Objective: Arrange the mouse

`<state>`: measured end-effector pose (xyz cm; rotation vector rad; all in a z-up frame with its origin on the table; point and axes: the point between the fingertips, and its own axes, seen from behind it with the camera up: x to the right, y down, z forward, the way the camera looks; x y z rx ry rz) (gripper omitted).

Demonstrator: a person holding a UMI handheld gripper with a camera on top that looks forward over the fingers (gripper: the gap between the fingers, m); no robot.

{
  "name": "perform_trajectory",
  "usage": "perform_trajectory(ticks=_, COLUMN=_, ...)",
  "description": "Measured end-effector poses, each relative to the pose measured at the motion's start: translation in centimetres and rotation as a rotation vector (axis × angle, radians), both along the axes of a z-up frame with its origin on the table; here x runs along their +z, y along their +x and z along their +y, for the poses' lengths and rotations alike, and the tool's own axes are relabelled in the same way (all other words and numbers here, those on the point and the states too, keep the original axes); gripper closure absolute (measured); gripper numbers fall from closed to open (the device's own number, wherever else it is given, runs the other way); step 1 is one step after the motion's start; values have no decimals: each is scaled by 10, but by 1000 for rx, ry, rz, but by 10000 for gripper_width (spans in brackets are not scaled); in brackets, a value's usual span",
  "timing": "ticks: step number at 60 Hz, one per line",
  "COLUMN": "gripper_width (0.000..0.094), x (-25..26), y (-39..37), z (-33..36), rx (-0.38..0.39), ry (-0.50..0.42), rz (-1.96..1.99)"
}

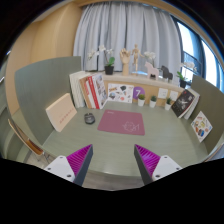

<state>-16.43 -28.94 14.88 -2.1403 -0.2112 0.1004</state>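
A dark mouse (89, 119) lies on the green table (100, 145), just left of a pink mouse mat (122, 122). My gripper (113, 165) is well back from both, near the table's front edge. Its fingers, with magenta pads (79, 160), stand wide apart with nothing between them. The mouse and the mat are far beyond the fingertips.
A row of books (87, 91) stands at the back left, with a tan item (60, 111) leaning by it. Picture cards (185, 101) stand at the back and right. A shelf with plants (105, 60) and curtains lies behind the table.
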Motion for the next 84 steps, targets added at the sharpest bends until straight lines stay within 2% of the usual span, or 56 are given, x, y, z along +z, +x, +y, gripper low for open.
perform_trajectory(ticks=11, gripper_width=101, x=-87, y=-81, z=14, rx=1, ry=-132, rz=18)
perform_trajectory(ticks=20, gripper_width=86, x=-128, y=-143, z=49, rx=40, ry=-197, rz=11)
perform_trajectory(ticks=28, gripper_width=87, x=-150, y=-174, z=94, rx=43, ry=-232, rz=-35)
perform_trajectory(ticks=61, gripper_width=107, x=-159, y=-183, z=285, rx=-168, ry=-239, rz=-60)
perform_trajectory(ticks=74, gripper_width=193, x=-158, y=-174, z=317, rx=-240, ry=-241, rz=-72)
perform_trajectory(ticks=80, gripper_width=274, x=-158, y=-171, z=320, rx=-264, ry=-238, rz=-72)
perform_trajectory(ticks=84, gripper_width=364, x=-160, y=-175, z=320, rx=-263, ry=-245, rz=-54)
